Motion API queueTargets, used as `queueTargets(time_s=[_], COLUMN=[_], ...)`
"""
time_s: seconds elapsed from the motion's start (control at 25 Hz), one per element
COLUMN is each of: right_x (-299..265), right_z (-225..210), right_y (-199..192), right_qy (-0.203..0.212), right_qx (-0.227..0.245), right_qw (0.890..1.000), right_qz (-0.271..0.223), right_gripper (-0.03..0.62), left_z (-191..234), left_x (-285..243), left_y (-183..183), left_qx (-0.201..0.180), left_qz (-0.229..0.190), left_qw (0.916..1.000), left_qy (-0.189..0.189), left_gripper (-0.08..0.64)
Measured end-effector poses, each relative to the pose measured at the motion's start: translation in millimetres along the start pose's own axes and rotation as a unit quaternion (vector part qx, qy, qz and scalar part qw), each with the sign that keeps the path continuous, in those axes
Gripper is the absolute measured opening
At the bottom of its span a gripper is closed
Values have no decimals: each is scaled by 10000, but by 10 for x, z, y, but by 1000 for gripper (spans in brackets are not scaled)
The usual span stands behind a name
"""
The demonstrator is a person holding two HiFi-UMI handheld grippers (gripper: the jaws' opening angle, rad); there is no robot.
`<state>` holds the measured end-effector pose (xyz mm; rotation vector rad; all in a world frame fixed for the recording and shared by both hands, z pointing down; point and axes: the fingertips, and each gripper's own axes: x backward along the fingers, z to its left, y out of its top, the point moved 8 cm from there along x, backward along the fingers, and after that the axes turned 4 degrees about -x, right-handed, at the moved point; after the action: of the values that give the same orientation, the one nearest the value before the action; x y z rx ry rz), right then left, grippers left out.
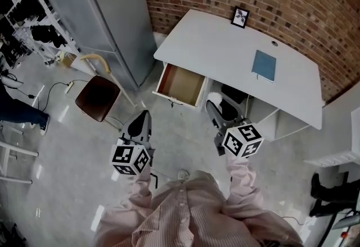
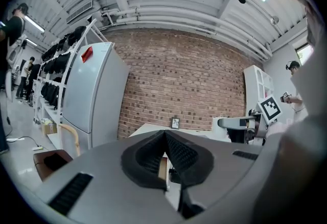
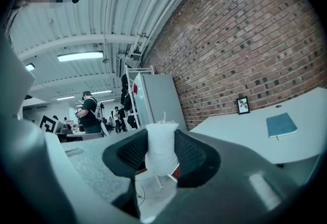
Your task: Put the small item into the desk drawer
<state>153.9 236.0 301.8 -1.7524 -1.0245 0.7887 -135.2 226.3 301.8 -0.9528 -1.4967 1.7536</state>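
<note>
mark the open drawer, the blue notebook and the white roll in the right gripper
open drawer [image 1: 183, 84], head view, bare wooden bottom.
blue notebook [image 1: 264, 64], head view, middle of the cover.
white roll [image 3: 161, 149], right gripper view, middle of its side between the jaws.

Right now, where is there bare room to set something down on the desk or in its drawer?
The open drawer looks empty throughout. The desk top is bare left of the blue notebook and in front of the picture frame. Nothing is crowded.
</note>
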Motion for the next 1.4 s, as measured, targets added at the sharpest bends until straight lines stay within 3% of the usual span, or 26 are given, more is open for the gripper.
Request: queueTargets(time_s=[0.4, 0.76, 1.4], right_x=[-394, -1204, -2576], right_z=[-111, -390, -975], right_y=[-13, 70, 17], right_qy=[-8, 118, 608], right_qx=[-27, -29, -55], right_qw=[9999, 9992, 9887], right_qz=[152, 371, 1366], right_gripper=[164, 164, 166], left_z=[250, 706, 1171], left_x=[-249, -789, -1933], left_y=[-101, -113, -309], left_qx=[204, 356, 940], left_qz=[104, 191, 722], left_qw=[9997, 9989, 9913], left_qy=[59, 251, 567], left_gripper=[0, 0, 0])
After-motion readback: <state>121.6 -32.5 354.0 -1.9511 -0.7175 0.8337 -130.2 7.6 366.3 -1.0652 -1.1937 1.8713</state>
